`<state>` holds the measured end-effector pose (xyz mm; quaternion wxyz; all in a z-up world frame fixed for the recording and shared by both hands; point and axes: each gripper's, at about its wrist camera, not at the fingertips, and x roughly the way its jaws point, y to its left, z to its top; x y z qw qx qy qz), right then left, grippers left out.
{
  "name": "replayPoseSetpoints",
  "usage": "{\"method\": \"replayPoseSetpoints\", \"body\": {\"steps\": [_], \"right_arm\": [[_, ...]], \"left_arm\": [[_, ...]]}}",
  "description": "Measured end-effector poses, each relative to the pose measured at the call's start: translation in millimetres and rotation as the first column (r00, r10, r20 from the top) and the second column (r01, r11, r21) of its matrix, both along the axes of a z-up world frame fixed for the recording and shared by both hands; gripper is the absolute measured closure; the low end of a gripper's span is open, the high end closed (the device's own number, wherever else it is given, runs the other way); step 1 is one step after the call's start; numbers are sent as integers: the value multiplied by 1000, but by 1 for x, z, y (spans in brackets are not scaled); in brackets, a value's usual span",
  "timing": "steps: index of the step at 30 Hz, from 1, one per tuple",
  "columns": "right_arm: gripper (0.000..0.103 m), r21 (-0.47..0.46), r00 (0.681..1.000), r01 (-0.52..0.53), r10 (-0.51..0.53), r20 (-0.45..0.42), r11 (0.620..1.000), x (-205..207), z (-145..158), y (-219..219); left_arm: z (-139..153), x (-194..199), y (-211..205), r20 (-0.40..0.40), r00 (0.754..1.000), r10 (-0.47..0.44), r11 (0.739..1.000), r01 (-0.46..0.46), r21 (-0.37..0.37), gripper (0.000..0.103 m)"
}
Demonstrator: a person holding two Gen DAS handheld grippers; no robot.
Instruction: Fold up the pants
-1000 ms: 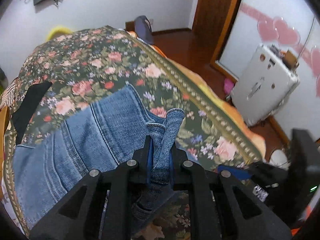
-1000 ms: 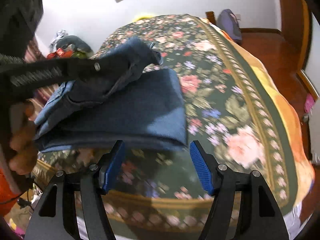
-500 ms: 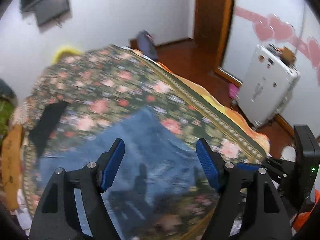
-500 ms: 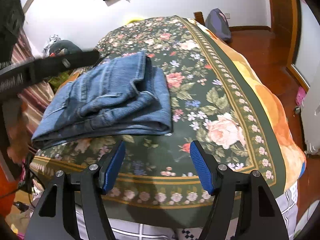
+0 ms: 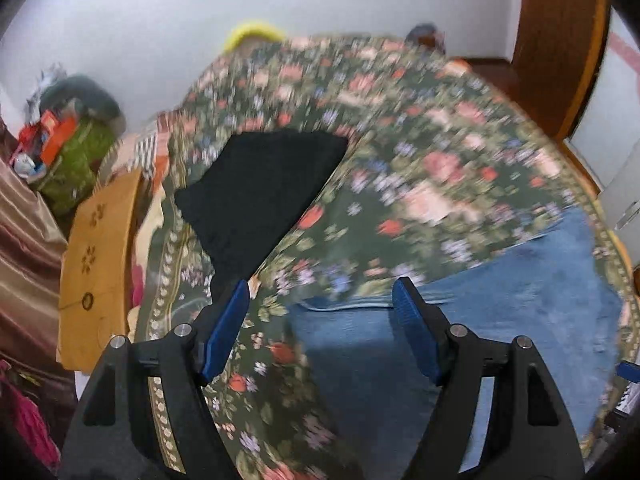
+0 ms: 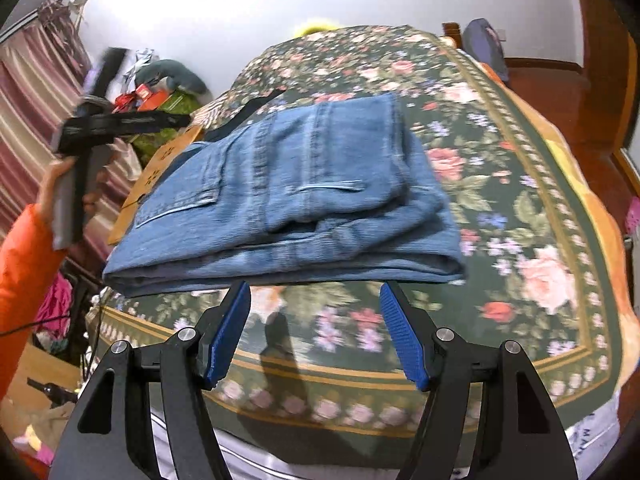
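Note:
The blue jeans (image 6: 288,196) lie folded in a flat stack on the floral bedspread (image 6: 500,184), back pockets up. My right gripper (image 6: 316,328) is open and empty, hovering in front of the near edge of the jeans. The left gripper (image 6: 120,124) shows in the right wrist view, held up in a hand left of the jeans. In the blurred left wrist view my left gripper (image 5: 322,316) is open and empty above the bedspread, with the jeans (image 5: 500,304) at lower right.
A black garment (image 5: 260,188) lies on the bedspread beyond the jeans. A wooden board (image 5: 96,264) borders the bed's left side, with a cluttered pile (image 5: 64,148) behind. A wooden door (image 5: 556,40) stands at right. The bed's front edge (image 6: 360,400) is below my right gripper.
My left gripper let go of the jeans, opened, lifted away and swung left. The jeans settled into a folded stack. My right gripper stayed open and drew back slightly.

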<state>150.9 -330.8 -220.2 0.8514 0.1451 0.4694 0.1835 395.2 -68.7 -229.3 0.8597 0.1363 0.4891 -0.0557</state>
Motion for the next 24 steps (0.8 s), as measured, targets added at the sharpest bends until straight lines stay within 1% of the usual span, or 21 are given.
{"method": "replayPoseSetpoints", "body": {"steps": [2,5,7,9,13,15,18,19,21,23,24], "right_arm": [[39,-11,1000,-16,16,-6,1000,5,0,11],[39,-48,999,-37,37,-19,998,18,-4,25],[38,-51,998,-46,44,-33,998,24,-5,28],[38,-77,999,-43,41,-26,996,33,-3,29],[38,-112,999,-41,43,13,993,54,6,29],[38,-117,998,-47,52,40,992,73,10,29],[38,-119,997,-58,62,37,991,97,5,30],[38,-129,997,-61,65,30,990,103,3,30],[38,-184,998,-56,62,23,981,109,-1,27],[38,-232,999,-33,39,23,972,106,1,17],[38,-242,999,-21,28,25,970,103,4,12]], "left_arm": [[-24,10,7,-47,999,4,1000,-2,27,29],[-46,12,15,-92,995,-36,999,36,-7,29],[-48,6,20,-79,995,-61,998,60,-21,28],[-48,-6,25,-64,995,-78,997,77,-17,28],[-41,-39,42,-29,995,-99,995,99,18,28],[-35,-59,54,-32,997,-76,997,77,7,28],[-30,-96,63,-40,998,-39,999,38,-12,28],[-29,-112,62,-39,998,-40,999,39,-11,30],[-26,-140,52,-27,997,-70,998,70,-2,34],[-22,-161,41,-14,996,-83,997,83,-4,42],[-20,-169,35,-11,996,-84,996,84,-16,45]]}}
